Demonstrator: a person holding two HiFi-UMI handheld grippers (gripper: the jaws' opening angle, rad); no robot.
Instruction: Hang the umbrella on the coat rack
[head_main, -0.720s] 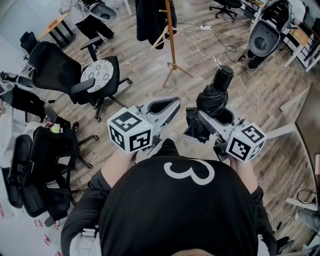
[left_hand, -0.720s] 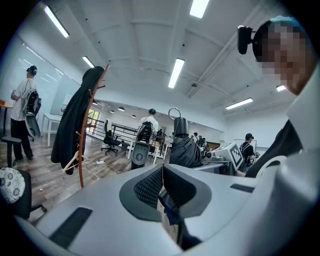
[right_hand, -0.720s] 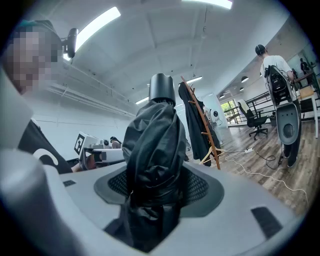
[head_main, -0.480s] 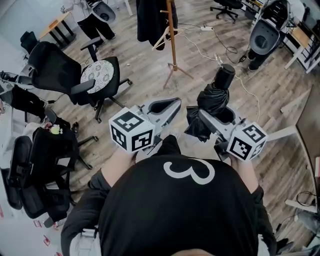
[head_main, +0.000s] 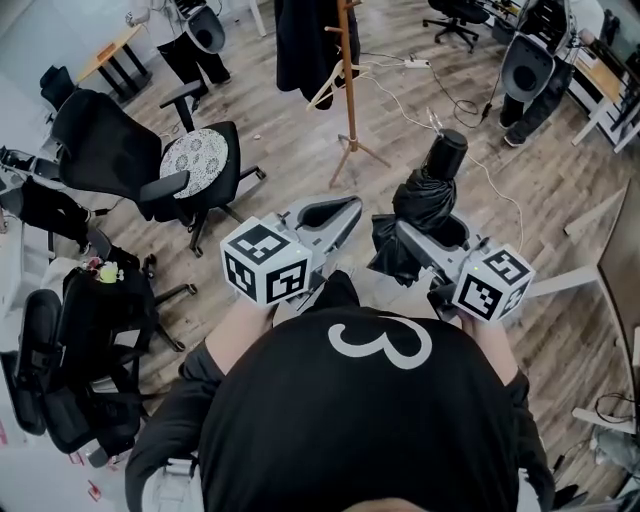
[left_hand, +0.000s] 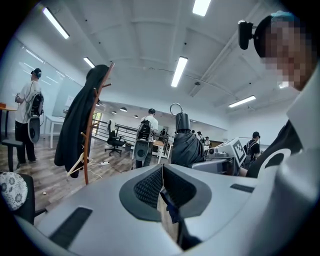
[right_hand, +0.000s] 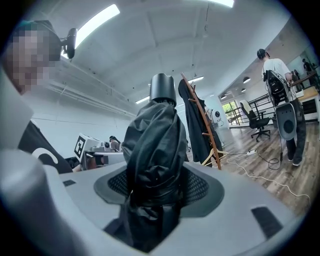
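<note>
One folded black umbrella (right_hand: 151, 150) stands upright, clamped round its bunched fabric by the right gripper (right_hand: 157, 186), whose jaws are spread wide to take the bundle. The handle end is up, with a loop (left_hand: 176, 107) at the top. The left gripper (left_hand: 161, 186) is just beside it, jaws together, nothing between them. The coat rack (head_main: 347, 70) stands well ahead across the wood floor, with a dark coat (head_main: 300, 40) and a hanger (head_main: 325, 84) on it.

Step in hand, by my reading: the carry to the rack. Keep the umbrella upright and the grip firm, since fabric may slip. Pass clear of the office chair (head_main: 195, 160) and the floor cable (head_main: 400, 100). Aim the loop at a free peg away from the coat.
</note>
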